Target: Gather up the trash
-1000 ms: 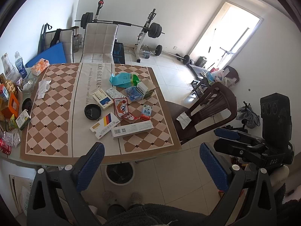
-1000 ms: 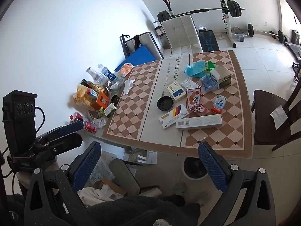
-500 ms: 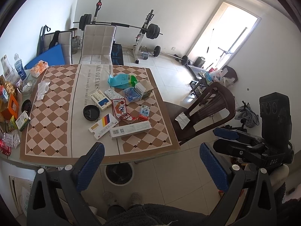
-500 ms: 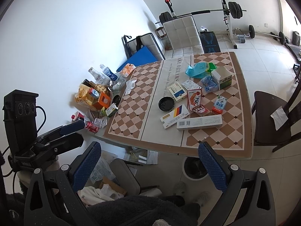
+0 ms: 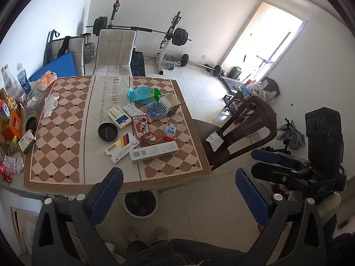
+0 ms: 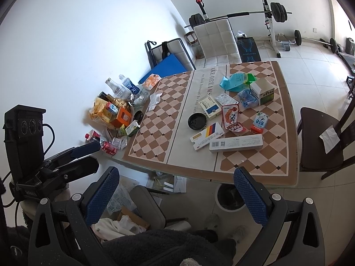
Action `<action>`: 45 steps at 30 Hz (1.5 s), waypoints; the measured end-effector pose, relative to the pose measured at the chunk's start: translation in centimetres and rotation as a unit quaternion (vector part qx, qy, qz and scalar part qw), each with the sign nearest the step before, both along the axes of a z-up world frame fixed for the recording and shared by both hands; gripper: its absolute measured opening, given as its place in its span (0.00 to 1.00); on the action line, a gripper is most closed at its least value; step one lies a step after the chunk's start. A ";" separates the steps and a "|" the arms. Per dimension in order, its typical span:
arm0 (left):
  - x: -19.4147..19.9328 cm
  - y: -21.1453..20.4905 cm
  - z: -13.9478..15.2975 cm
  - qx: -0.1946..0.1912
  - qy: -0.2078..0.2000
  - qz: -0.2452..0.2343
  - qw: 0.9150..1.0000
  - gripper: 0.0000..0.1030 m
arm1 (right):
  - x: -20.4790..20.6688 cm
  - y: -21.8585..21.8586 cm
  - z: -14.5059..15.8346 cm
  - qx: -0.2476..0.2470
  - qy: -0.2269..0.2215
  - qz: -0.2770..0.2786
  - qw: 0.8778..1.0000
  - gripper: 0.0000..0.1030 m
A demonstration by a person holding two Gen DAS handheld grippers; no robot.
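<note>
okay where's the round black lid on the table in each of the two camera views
Left wrist view: the black lid lies left of centre, on the cloth's pale centre strip.
Right wrist view: the black lid sits just right of centre.
Shared landmark: the long white box near the table's front edge.

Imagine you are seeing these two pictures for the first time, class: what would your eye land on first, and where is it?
The litter on the checkered table draws the eye first: a long white box nearest the front edge, a black lid and a red snack packet mid-table, and a teal bag farther back. A white bin stands on the floor under the front edge. Both the left gripper and the right gripper hang open and hold nothing, short of the table.
</note>
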State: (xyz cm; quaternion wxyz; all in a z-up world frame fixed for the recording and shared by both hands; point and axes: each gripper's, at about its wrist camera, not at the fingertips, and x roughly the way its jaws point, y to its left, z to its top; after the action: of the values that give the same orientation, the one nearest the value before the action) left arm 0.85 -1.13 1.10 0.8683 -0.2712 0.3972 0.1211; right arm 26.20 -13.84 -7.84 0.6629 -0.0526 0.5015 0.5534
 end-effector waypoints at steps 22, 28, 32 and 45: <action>-0.1 0.0 0.0 0.001 -0.002 0.000 1.000 1.00 | -0.8 -0.4 0.7 0.002 -0.001 0.002 1.000 1.00; -0.1 -0.1 0.0 0.002 -0.003 -0.001 1.000 1.00 | -1.2 -0.3 0.9 0.002 -0.002 0.001 1.000 1.00; 0.5 -0.9 1.1 0.003 -0.002 -0.002 1.000 1.00 | -1.1 -0.2 0.8 0.003 -0.002 0.002 1.000 1.00; 1.9 -1.2 1.4 0.044 0.018 0.020 0.999 1.00 | -1.2 -0.1 1.3 -0.001 -0.004 -0.012 1.000 1.00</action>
State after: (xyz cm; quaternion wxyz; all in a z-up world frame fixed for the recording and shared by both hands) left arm 2.71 -2.28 2.45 0.8695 -0.2387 0.4012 0.1610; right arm 25.02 -13.89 -6.54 0.6718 -0.0496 0.4996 0.5446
